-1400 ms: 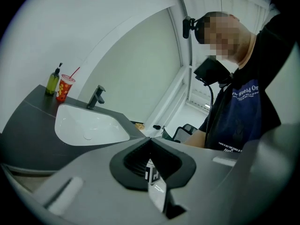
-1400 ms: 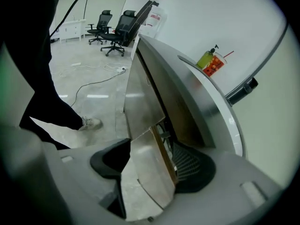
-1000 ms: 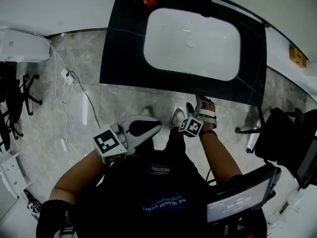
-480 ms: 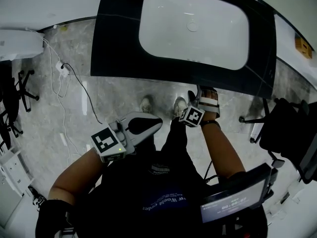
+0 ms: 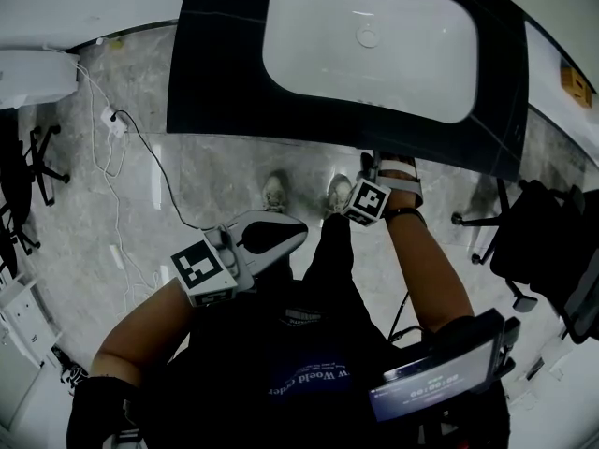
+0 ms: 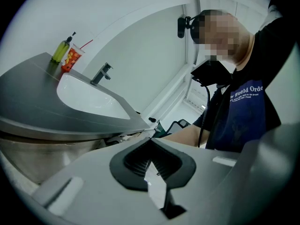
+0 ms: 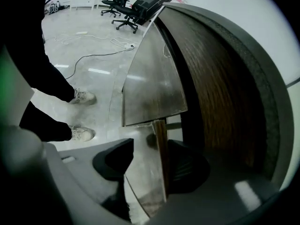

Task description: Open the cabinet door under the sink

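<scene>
The white sink [image 5: 370, 40] sits in a dark countertop [image 5: 215, 82]; the cabinet below is hidden in the head view. My right gripper [image 5: 388, 168] reaches under the counter's front edge. In the right gripper view its jaws [image 7: 152, 146] straddle the brown wooden edge of a glossy cabinet door [image 7: 161, 163]. The jaws are closing: the right pad lies against the edge, while the left pad [image 7: 117, 158] stands a little off the door's face. My left gripper [image 5: 281, 232] hangs shut and empty near my waist, away from the cabinet.
A second glossy door panel [image 7: 150, 78] lies beyond the held edge. My shoes [image 5: 274, 193] stand just before the cabinet. Office chairs [image 5: 543, 241] are at the right and a cable [image 5: 140, 148] runs over the marble floor at the left. A faucet [image 6: 101, 74], bottle [image 6: 61, 50] and cup [image 6: 71, 60] stand by the sink.
The right gripper has slid forward until its tips are tucked under the countertop's front edge. The head view has drawn closer to the sink. The left gripper has barely shifted.
</scene>
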`<state>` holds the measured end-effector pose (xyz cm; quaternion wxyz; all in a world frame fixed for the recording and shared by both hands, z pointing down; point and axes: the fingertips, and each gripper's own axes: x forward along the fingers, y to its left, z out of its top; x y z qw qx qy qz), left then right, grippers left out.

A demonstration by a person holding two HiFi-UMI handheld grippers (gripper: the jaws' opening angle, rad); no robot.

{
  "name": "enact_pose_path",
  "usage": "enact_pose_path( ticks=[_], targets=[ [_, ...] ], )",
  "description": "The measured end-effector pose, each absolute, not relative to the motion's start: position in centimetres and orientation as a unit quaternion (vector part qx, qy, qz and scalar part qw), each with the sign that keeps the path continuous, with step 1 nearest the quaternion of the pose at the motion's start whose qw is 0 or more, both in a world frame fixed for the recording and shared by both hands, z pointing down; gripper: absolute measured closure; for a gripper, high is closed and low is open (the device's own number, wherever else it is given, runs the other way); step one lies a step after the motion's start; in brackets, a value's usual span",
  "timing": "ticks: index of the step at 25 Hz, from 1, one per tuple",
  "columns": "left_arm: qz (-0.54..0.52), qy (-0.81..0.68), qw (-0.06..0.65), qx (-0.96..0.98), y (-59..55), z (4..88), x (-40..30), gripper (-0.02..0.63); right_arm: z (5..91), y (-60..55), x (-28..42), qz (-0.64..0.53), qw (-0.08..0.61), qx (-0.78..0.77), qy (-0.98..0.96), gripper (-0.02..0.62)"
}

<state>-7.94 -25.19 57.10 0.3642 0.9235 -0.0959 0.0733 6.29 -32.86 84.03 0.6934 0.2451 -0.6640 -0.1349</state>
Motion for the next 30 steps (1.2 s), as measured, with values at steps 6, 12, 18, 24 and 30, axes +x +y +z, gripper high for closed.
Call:
enact_pose_path(
  ticks=[6,12,18,24,30],
  targets=[
    [0.066,-0.096,0.366,0.923,-24.8,56.5,-8.1,0.604,83.8,-31.8,6.1,-0.089,0.703,0.17,-0.685,0.467],
    [0.062,-0.109,0.364,0.923,-25.2,55.6,-8.3,0.604,86.3,-29.6,5.9,-0.054,0.726,0.048,-0.683,0.491],
    [0.058,-0.128,0.353,0.925,-26.1,54.2,-8.4,0.604,87.2,-28.7,5.8,-0.058,0.726,0.037,-0.684,0.515],
    [0.049,-0.161,0.348,0.922,-26.1,54.0,-7.8,0.604,87.0,-25.7,5.8,-0.063,0.717,-0.005,-0.694,0.522],
    [0.028,-0.212,0.336,0.917,-25.6,52.7,-6.2,0.604,85.6,-22.2,6.9,-0.081,0.728,-0.068,-0.677,0.526]
  ],
)
